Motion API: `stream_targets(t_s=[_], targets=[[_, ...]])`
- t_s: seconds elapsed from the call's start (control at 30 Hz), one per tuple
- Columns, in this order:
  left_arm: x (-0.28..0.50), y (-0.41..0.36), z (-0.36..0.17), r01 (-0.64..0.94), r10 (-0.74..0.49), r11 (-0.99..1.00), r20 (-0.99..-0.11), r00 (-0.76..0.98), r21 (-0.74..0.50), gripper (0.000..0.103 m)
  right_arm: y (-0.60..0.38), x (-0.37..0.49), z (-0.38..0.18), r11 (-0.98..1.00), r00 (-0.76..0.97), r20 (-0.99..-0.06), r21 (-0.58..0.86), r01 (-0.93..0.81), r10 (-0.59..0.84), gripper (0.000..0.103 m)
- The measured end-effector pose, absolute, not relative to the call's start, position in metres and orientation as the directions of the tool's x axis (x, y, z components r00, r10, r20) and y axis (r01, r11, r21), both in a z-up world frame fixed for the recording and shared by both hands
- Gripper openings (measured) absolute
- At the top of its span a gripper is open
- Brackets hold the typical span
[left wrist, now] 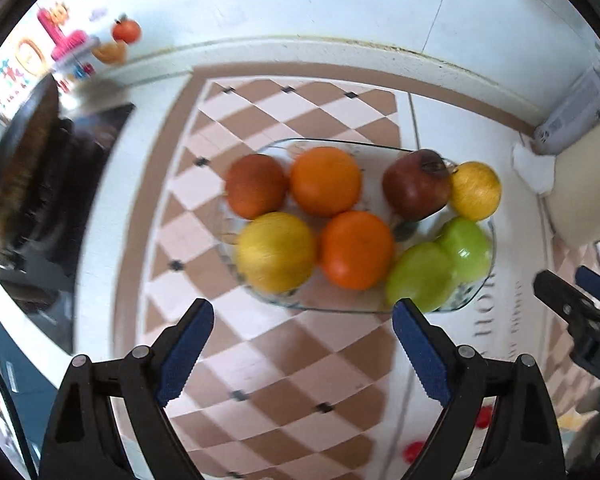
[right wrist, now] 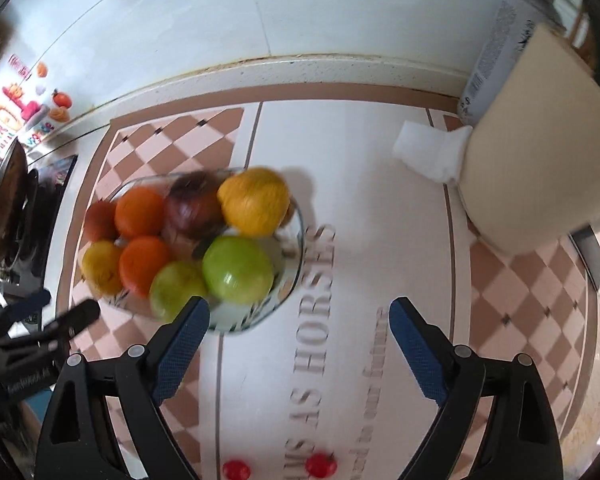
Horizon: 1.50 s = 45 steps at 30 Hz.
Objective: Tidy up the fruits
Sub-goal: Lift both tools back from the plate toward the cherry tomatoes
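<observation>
A clear glass bowl (left wrist: 478, 292) holds several fruits: two oranges (left wrist: 326, 181), a reddish-orange fruit (left wrist: 255, 186), two yellow fruits (left wrist: 275, 252), a dark red apple (left wrist: 416, 185) and two green apples (left wrist: 420, 276). My left gripper (left wrist: 303, 326) is open and empty, just in front of the bowl. My right gripper (right wrist: 299, 325) is open and empty, to the right of the bowl (right wrist: 296, 276), with its left finger (right wrist: 186, 334) over the rim near a green apple (right wrist: 238, 270). The right gripper also shows at the right edge of the left wrist view (left wrist: 572, 292).
The bowl stands on a checkered mat (left wrist: 284, 360) with printed letters (right wrist: 320, 312). A beige board (right wrist: 528, 152), a white sponge (right wrist: 432, 152) and a can (right wrist: 492, 52) stand at the right. A dark pan (right wrist: 8, 208) is at the left. Small red printed fruits (right wrist: 320, 465) lie near the front.
</observation>
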State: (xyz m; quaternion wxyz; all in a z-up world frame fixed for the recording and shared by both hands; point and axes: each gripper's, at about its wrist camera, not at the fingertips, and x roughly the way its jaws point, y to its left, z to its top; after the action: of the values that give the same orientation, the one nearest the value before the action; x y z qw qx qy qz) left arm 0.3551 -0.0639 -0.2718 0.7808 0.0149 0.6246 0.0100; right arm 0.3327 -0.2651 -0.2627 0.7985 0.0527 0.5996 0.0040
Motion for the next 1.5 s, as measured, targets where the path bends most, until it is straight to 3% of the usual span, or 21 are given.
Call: stream_targets(t_s=[0.97, 1.5], targets=[[0.231, -0.03, -0.125, 0.073, -0.021, 0.997, -0.855, 0.518, 0.02, 0.092, -0.213, 0.172, -0.109, 0.994, 0.547, -0.837, 0.081, 0.074, 0.027, 0.094], [0.183, -0.021, -0.094, 0.115, -0.066, 0.993, -0.815, 0.575, 0.0, 0.092, -0.196, 0.116, -0.067, 0.991, 0.614, -0.788, 0.103, 0.082, 0.031, 0.094]])
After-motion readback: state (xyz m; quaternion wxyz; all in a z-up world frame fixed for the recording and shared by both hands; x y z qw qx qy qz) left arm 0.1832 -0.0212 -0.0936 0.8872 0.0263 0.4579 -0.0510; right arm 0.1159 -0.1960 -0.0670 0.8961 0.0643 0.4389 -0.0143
